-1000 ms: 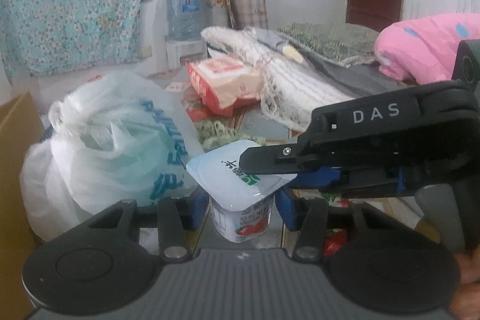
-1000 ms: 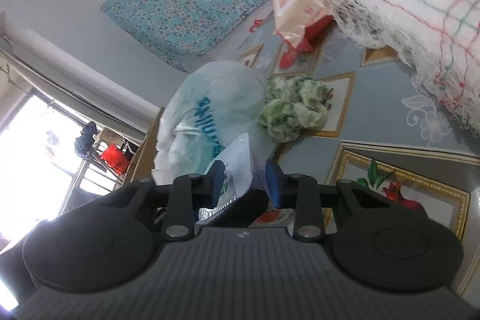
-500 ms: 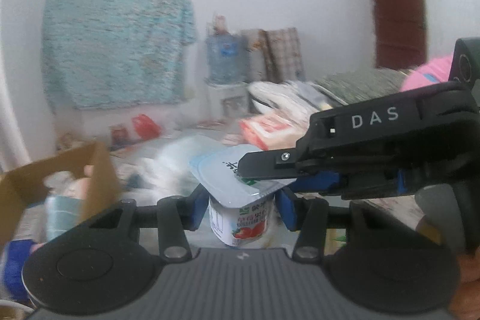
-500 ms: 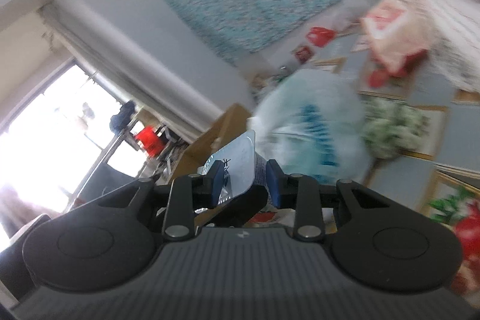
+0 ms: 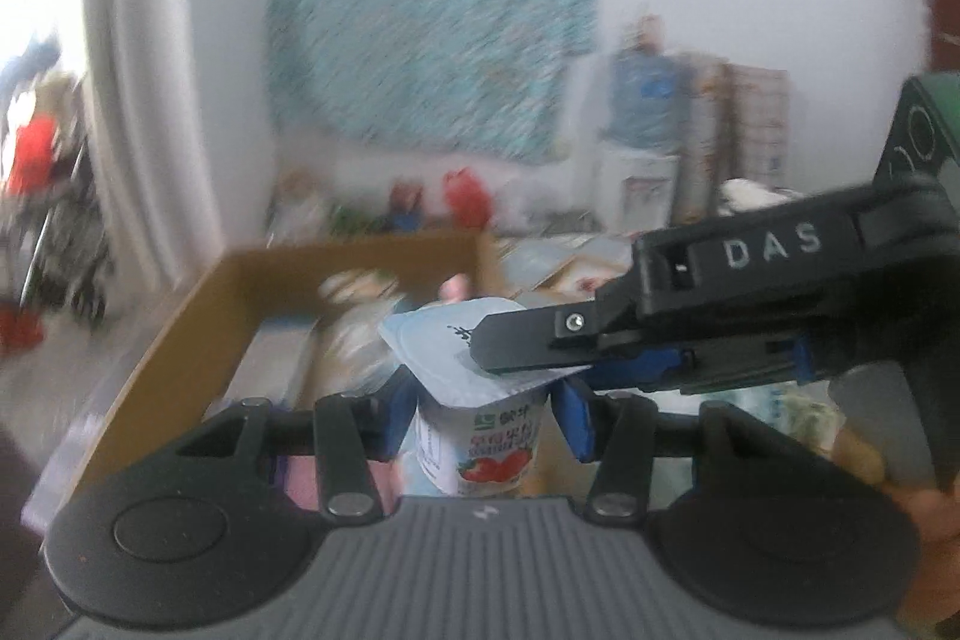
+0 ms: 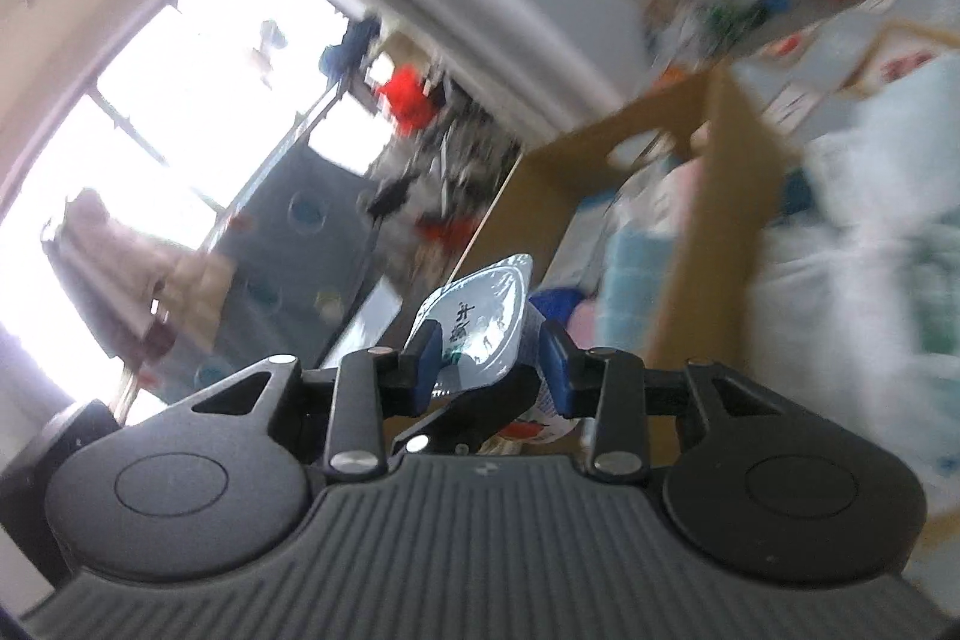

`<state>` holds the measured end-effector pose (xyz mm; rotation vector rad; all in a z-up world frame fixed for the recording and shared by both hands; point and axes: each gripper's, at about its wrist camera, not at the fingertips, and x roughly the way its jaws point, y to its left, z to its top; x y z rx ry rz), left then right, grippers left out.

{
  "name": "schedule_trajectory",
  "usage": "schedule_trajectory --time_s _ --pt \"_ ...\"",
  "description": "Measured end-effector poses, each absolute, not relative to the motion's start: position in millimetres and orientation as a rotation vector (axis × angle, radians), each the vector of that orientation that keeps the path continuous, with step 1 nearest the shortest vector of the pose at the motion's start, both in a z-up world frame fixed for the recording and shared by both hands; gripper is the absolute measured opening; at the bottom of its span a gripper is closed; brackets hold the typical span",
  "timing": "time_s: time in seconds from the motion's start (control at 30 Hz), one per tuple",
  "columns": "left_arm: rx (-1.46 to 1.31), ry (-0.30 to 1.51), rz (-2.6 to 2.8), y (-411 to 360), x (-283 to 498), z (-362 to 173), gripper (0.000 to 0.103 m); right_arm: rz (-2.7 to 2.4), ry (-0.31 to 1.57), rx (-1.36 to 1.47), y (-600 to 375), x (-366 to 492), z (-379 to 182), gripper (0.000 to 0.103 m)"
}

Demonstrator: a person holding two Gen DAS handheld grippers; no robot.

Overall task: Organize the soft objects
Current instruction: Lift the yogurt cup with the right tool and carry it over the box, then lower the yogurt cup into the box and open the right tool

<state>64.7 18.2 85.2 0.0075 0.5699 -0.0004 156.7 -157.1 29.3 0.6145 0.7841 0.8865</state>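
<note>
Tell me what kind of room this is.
Likely a lived-in room at home, used for sorting: a patterned cloth hangs on the wall, a water jug stands by it, and an open cardboard box holds household goods.

Motion blur is smearing the cardboard box (image 5: 180,346) and whatever is lying inside it, so its contents are staying unreadable; the right gripper (image 5: 522,361) is covering part of the yogurt cup (image 5: 480,436) lid; the cup's base is hiding behind the left gripper (image 5: 483,415) body; the hanging cloth (image 5: 432,22) pattern is blurring out; the window (image 6: 150,112) is washing out white.
</note>
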Motion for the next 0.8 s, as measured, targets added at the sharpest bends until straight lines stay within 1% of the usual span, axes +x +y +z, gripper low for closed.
schedule_trajectory --time_s 0.23,0.4,0.6,0.8 --pt "-0.087 0.728 0.055 76 76 68 0.05 0.952 1.007 0.492 -79 184 22 0.042" --pt "-0.16 0.818 0.069 108 77 51 0.05 0.948 1.117 0.41 -40 196 9 0.046" --pt "-0.16 0.886 0.082 124 76 37 0.05 0.951 1.241 0.39 -14 213 -13 0.046" --pt "-0.171 0.955 0.09 133 87 20 0.051 0.935 1.315 0.369 8 221 -35 0.046"
